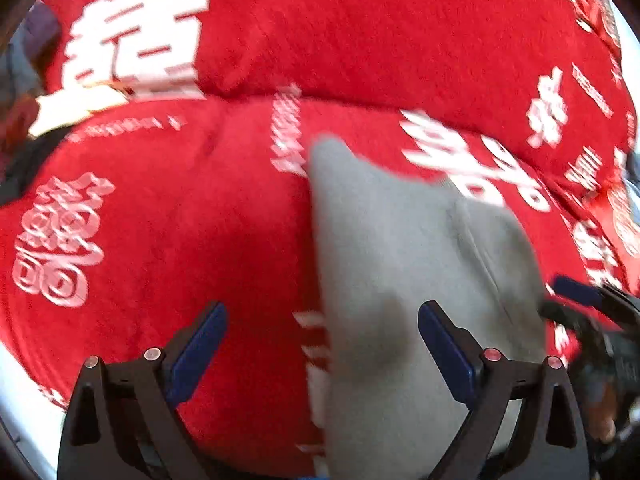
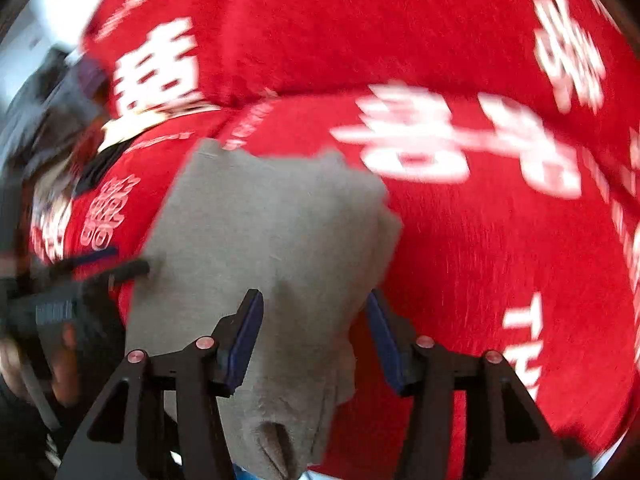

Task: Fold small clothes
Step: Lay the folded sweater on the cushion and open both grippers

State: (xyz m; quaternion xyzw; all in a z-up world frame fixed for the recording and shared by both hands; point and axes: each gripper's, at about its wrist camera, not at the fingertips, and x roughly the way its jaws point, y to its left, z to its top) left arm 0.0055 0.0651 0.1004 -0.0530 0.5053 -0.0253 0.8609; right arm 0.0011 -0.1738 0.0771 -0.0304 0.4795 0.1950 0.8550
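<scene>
Both tongs stand wide apart over a small grey garment (image 1: 400, 264) lying on a red plush blanket (image 1: 200, 216). Seen from the left wrist, the left tongs (image 1: 322, 322) gape with their blue pads (image 1: 200, 348) clear of the cloth on either side, gripping nothing; the garment's left edge runs up between them. The right tongs (image 2: 314, 320) also stand apart, blue pads flanking a bunched lower part of the grey garment, which passes between them without being pinched. Each pair of tongs shows at the side of the other's view, dark and blurred. The blanket carries large white characters (image 1: 136, 36) and smaller lettering, and it rises in a soft ridge behind the garment. Whatever lies under the blanket is hidden; only a pale strip shows at its lower left edge. At the left edge of both views are dim, blurred shapes of the room, too smeared to identify.
</scene>
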